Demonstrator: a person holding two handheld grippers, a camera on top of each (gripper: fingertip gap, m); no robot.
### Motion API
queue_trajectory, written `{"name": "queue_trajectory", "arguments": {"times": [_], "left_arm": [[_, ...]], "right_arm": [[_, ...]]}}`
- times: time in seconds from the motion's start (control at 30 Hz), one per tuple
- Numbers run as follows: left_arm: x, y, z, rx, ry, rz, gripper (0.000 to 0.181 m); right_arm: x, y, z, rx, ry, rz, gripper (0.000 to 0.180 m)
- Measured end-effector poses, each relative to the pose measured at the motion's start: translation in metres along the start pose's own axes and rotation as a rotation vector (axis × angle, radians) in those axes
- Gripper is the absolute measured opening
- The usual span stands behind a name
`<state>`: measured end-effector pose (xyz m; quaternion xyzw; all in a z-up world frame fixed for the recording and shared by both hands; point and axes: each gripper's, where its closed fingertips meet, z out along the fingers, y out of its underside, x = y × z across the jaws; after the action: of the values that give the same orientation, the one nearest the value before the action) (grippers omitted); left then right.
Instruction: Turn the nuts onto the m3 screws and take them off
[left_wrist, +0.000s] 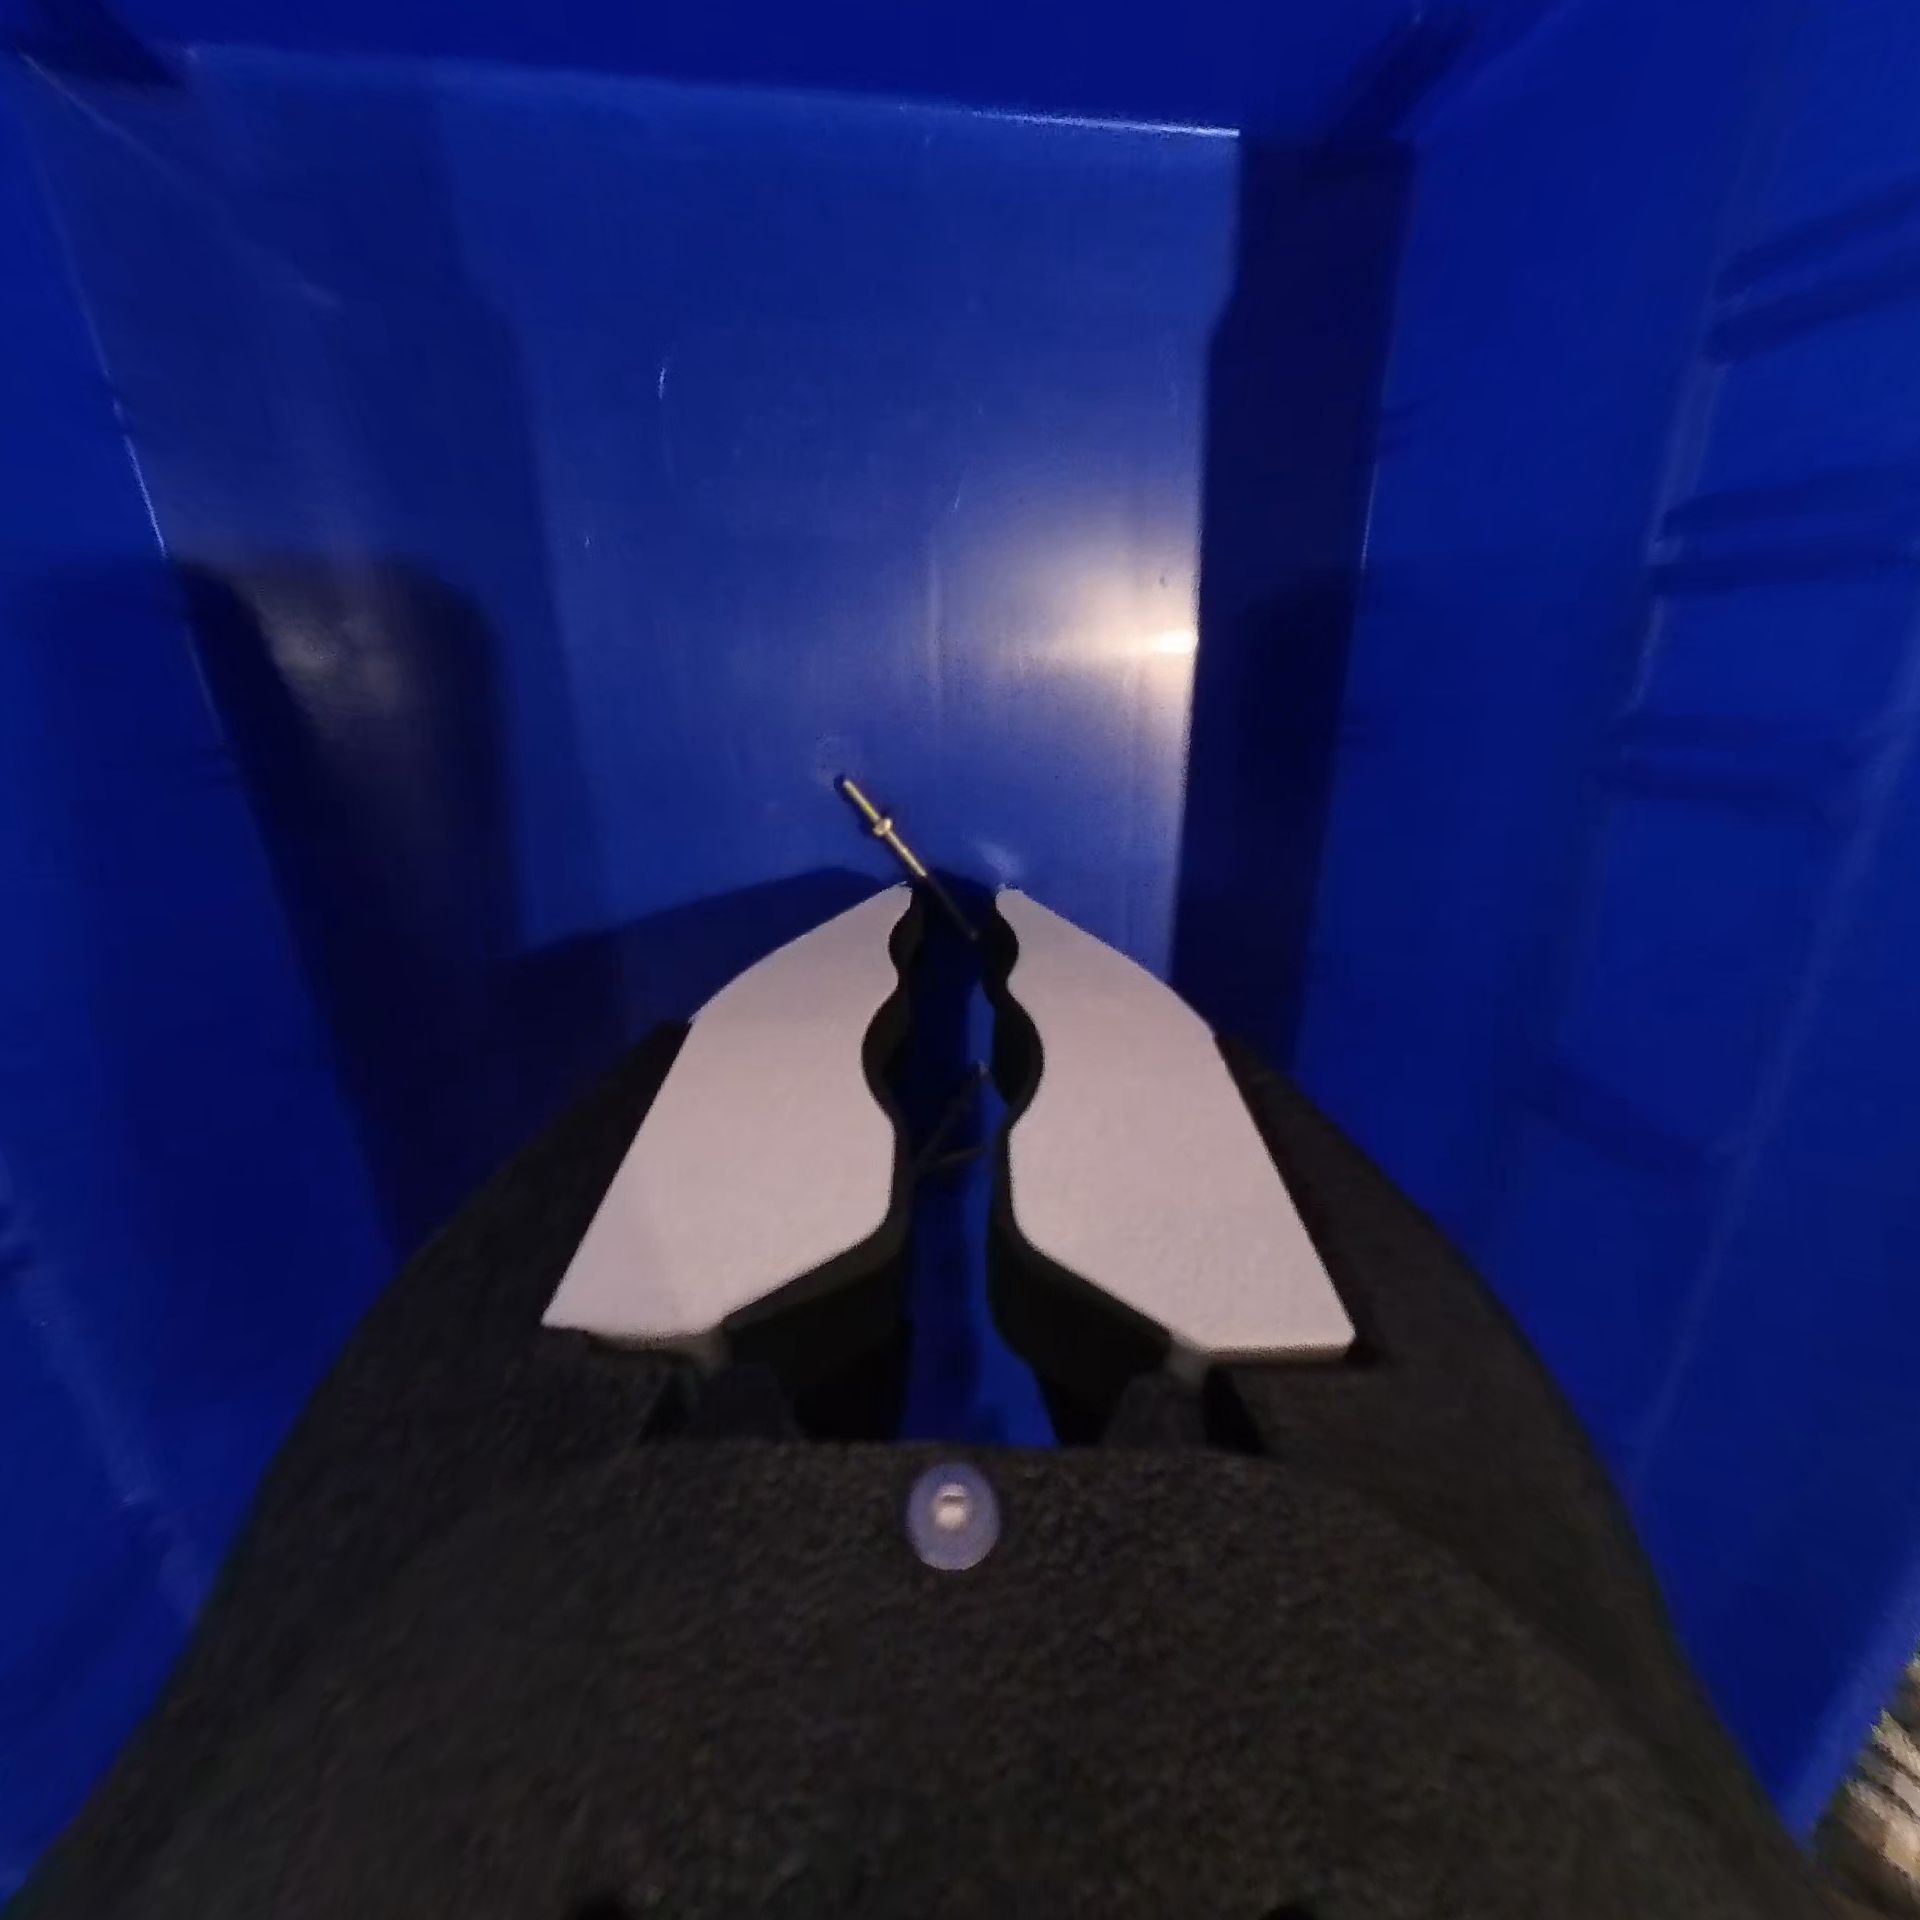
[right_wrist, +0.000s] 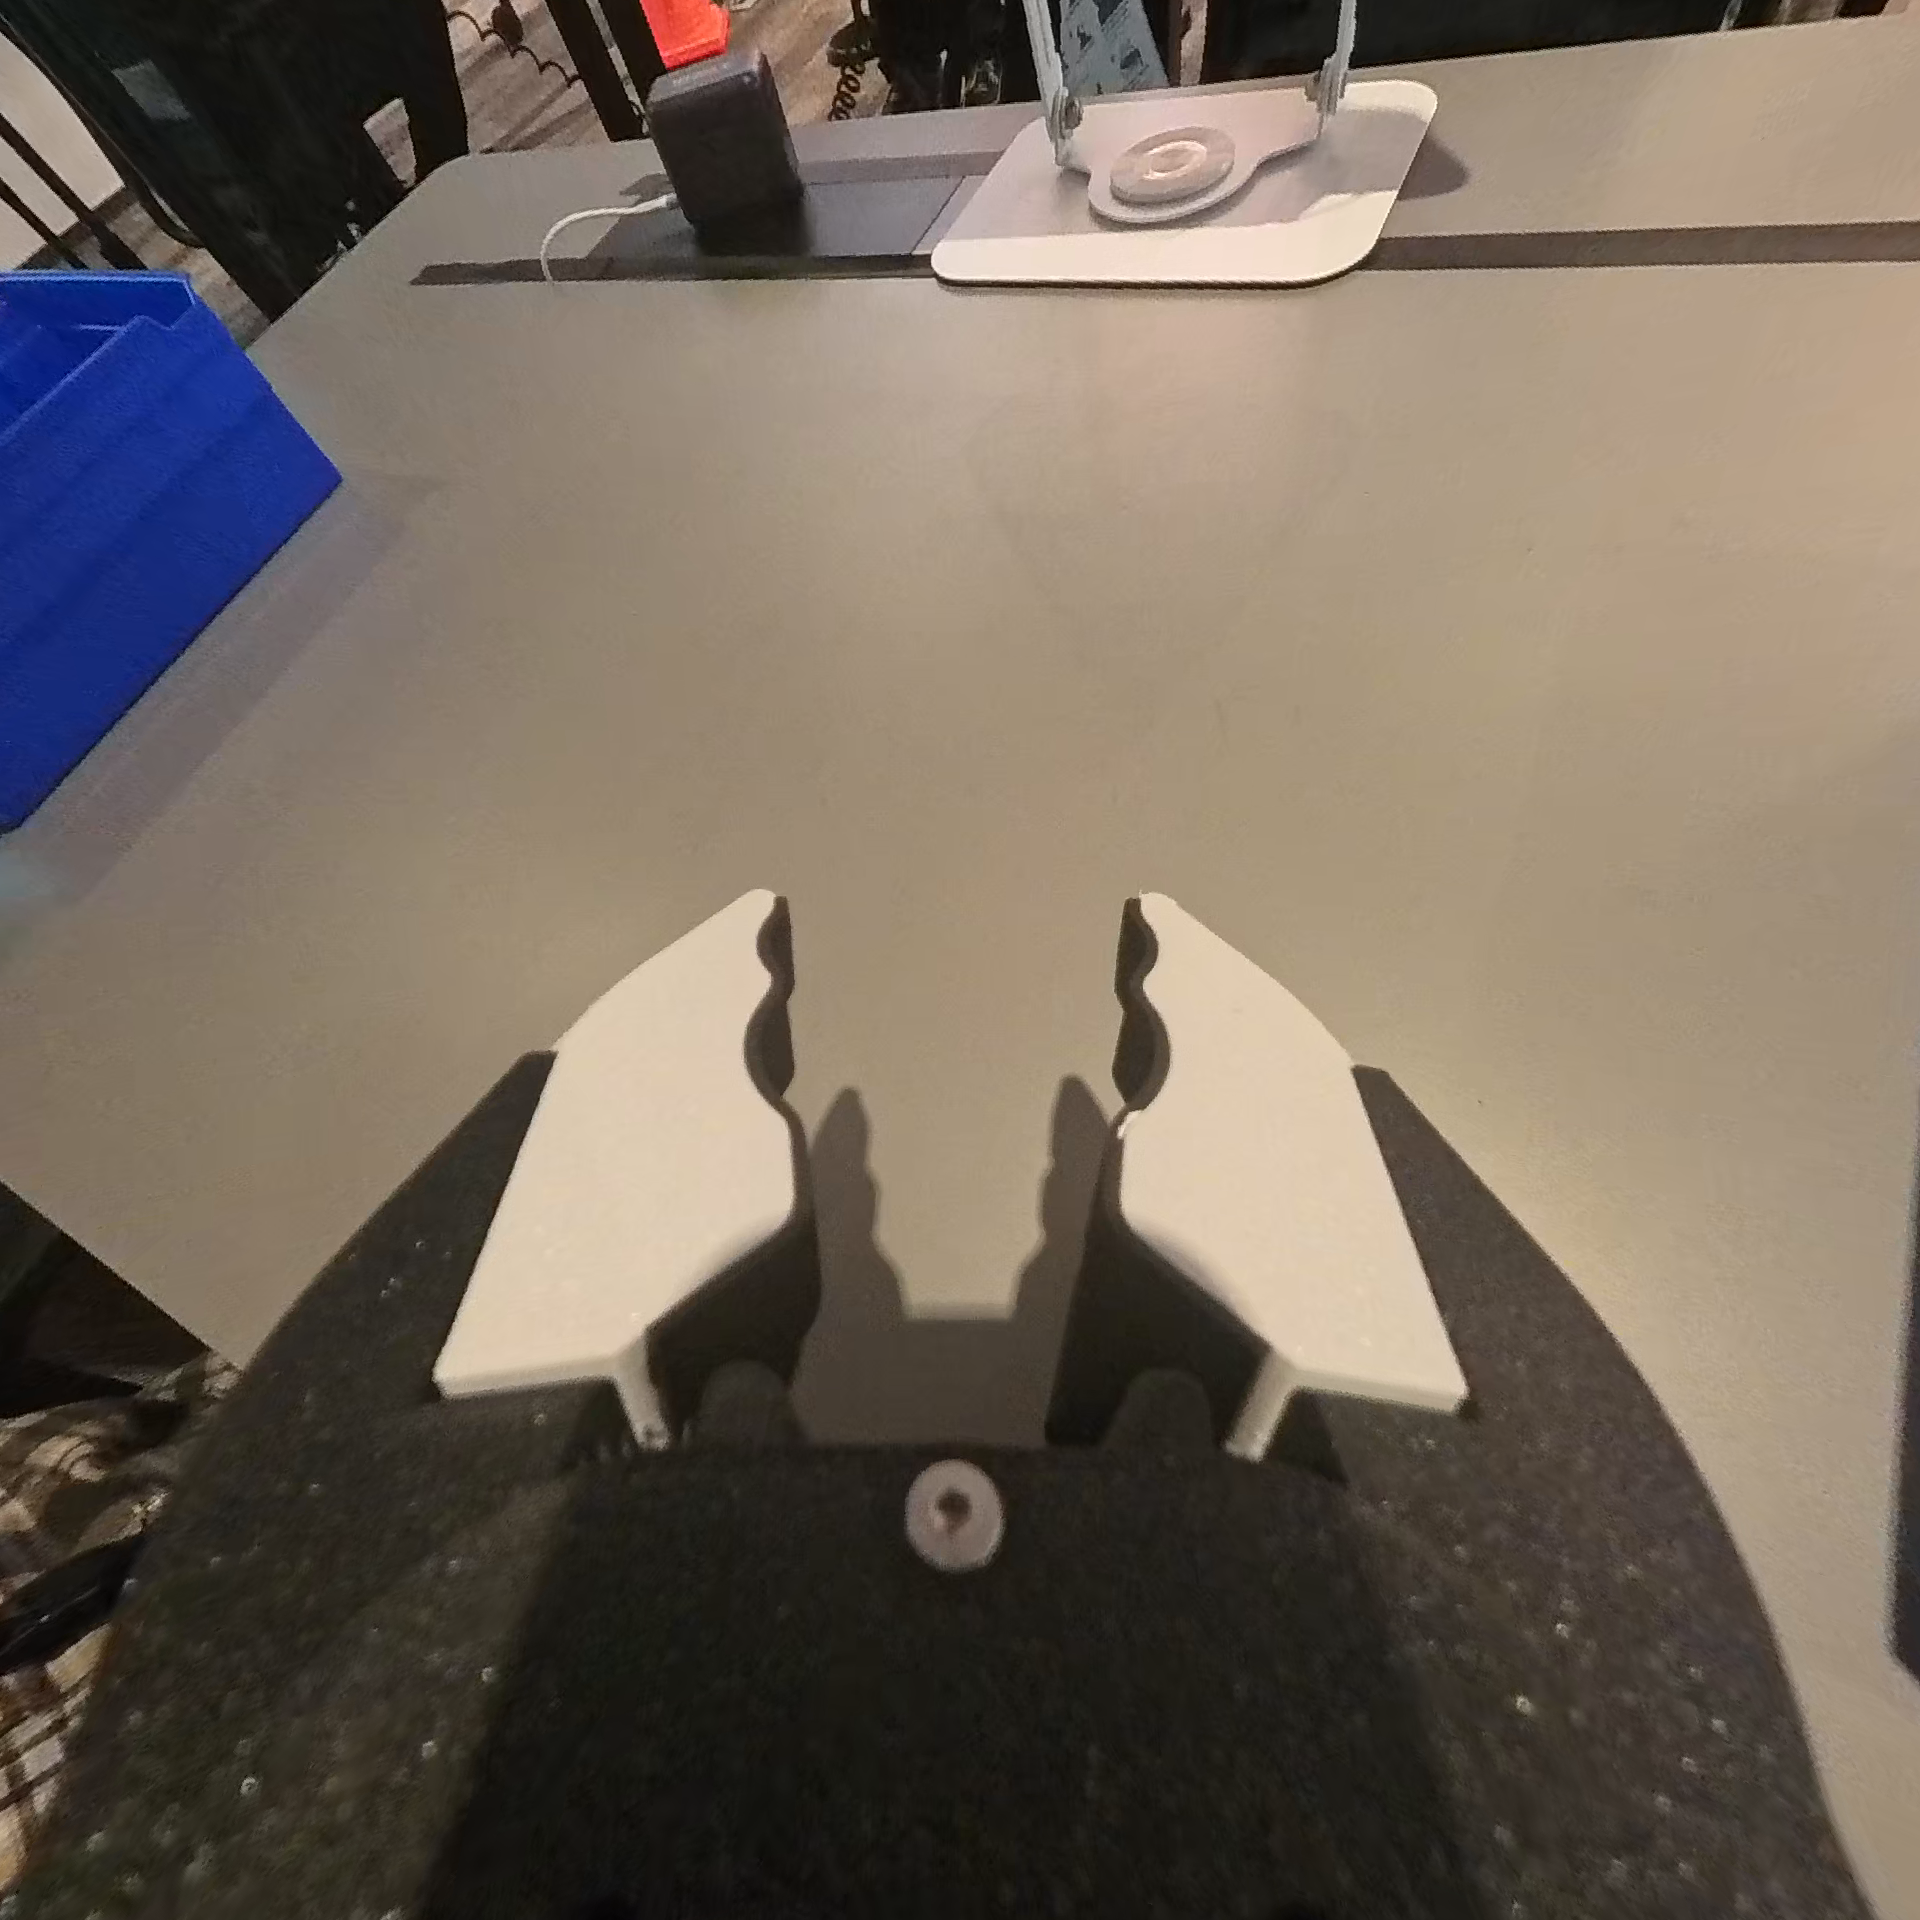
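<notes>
Deep inside blue bin (left_wrist: 935, 468), left gripper (left_wrist: 954, 904) nearly closed round screw (left_wrist: 883, 826) w/ nut (left_wrist: 881, 827), prob. for pickup. Right gripper (right_wrist: 956, 914) open, empty, waiting over table (right_wrist: 1039, 571).

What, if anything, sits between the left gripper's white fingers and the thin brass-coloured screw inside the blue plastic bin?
Nothing visible. The thin brass-coloured screw, a small nut on its shaft, lies on the blue plastic bin floor just past the left gripper, whose nearly closed tips reach its near end.

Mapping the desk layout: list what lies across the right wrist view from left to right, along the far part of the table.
Blue bin → white cable → dark box → silver stand base.
</notes>
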<state>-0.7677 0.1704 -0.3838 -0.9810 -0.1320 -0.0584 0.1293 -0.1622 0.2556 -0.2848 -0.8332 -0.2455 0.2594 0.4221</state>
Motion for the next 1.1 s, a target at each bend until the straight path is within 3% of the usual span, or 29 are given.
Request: {"name": "queue_trajectory", "arguments": {"times": [0.7, 0.9, 1.1], "left_arm": [[0.002, 0.004, -0.006, -0.058, -0.025, 0.068, 0.003], [0.011, -0.015, -0.046, 0.097, 0.037, 0.105, 0.002], [0.075, -0.039, -0.117, 0.300, 0.109, 0.281, 0.002]], "right_arm": [[0.003, -0.001, -0.009, 0.028, 0.001, 0.011, 0.059], [0.001, -0.002, -0.010, 0.031, -0.005, 0.009, 0.059], [-0.004, -0.007, -0.011, 0.046, -0.012, 0.000, 0.059]]}}
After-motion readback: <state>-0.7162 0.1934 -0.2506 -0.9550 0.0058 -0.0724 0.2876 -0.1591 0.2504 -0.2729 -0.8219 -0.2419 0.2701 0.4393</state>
